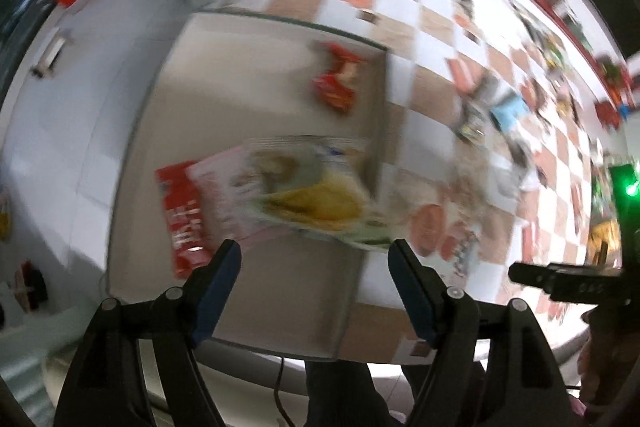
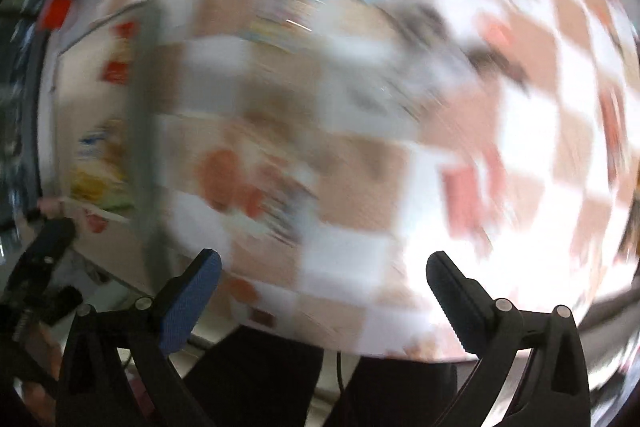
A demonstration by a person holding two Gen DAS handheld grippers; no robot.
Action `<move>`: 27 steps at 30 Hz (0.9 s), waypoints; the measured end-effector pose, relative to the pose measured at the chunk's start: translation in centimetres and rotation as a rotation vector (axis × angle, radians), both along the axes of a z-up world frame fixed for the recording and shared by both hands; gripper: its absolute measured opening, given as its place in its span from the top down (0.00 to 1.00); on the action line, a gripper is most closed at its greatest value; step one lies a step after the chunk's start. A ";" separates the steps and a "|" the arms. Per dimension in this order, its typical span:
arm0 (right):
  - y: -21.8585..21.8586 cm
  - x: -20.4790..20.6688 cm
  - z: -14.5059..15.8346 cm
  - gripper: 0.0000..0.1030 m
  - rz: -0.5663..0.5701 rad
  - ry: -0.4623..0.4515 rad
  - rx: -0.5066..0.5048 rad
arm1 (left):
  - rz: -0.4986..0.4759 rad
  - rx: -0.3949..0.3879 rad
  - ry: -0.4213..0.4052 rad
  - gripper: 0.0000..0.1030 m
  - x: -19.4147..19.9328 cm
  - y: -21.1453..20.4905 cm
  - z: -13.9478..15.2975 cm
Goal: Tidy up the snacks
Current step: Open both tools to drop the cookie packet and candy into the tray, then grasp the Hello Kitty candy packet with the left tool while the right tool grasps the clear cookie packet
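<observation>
Inside the grey tray [image 1: 256, 307] three snack packs are already lying: a small red pack [image 1: 338, 81] near its far right corner, a red pack with white lettering [image 1: 182, 217] towards the near left, and a large pink-and-yellow bag [image 1: 296, 191] overlapping that one and reaching to the tray's right wall. The left gripper [image 1: 314, 253] is hovering above this bag with its jaws standing apart and nothing between them, so the bag is looking freshly set down rather than held.

Outward from the tray, the checked tablecloth [image 1: 404, 7] is still carrying plenty: a blue pack [image 1: 510, 109], a round orange item [image 1: 428, 223] just outside the tray wall, and a scatter of small packets farther off, too blurred to name.

Over that cloth the right gripper [image 2: 324, 267] is hanging with its jaws spread wide and empty; its view is smeared, so which snack it is heading for cannot be told.

By my judgement the job is partly done: three packs are sitting in the tray, while most snacks are waiting on the table.
</observation>
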State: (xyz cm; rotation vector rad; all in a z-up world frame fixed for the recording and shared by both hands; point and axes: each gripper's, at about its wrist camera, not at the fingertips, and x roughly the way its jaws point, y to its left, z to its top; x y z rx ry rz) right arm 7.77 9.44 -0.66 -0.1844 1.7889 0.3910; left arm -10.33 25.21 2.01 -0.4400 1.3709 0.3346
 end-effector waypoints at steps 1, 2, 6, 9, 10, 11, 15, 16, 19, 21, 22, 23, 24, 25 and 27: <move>-1.7 -0.3 -0.5 0.00 -0.041 0.017 -0.015 | -0.019 0.000 -0.001 0.23 0.4 -0.5 0.0; -3.3 -0.4 -0.7 0.00 -0.068 0.029 -0.025 | -0.043 0.000 -0.003 0.23 0.8 -1.1 0.0; -7.3 -0.6 -1.1 0.00 -0.194 0.049 -0.049 | -0.153 -0.006 -0.008 0.23 2.9 -3.6 -0.1; -9.3 -0.8 -0.6 0.00 -0.252 0.031 -0.051 | -0.228 -0.015 -0.007 0.23 4.3 -5.2 -0.3; -9.9 -0.9 -0.5 0.00 -0.268 0.026 -0.053 | -0.248 -0.017 -0.007 0.23 4.7 -5.7 -0.4; -10.4 -1.1 -0.4 0.00 -0.282 0.021 -0.057 | -0.270 -0.020 -0.007 0.23 5.1 -6.2 -0.5; -12.1 -1.8 -0.4 0.00 -0.314 0.017 -0.071 | -0.305 -0.031 0.002 0.23 6.0 -7.5 -0.9; -12.3 -1.9 -0.3 0.00 -0.318 0.018 -0.070 | -0.312 -0.034 0.010 0.23 6.4 -7.7 -1.1; -12.3 -1.9 0.1 0.00 -0.310 0.005 -0.072 | -0.319 -0.027 0.027 0.23 7.1 -8.2 -1.5; -12.2 -1.3 0.3 0.00 -0.303 -0.006 -0.072 | -0.315 -0.022 0.038 0.23 7.5 -8.4 -1.7; -12.2 -0.9 0.5 0.00 -0.300 -0.014 -0.067 | -0.311 -0.020 0.045 0.23 7.7 -8.4 -1.8; -11.6 -0.9 1.1 0.00 -0.297 -0.018 -0.066 | -0.307 -0.019 0.051 0.23 7.8 -8.5 -1.8; -11.8 -0.2 1.1 0.00 -0.295 -0.020 -0.063 | -0.303 -0.018 0.057 0.23 7.8 -8.5 -1.9; -11.8 0.4 0.9 0.00 -0.291 -0.020 -0.058 | -0.300 -0.015 0.064 0.23 7.8 -8.5 -2.0; -11.4 1.2 0.5 0.00 -0.281 -0.015 -0.052 | -0.292 -0.011 0.078 0.23 7.8 -8.6 -2.1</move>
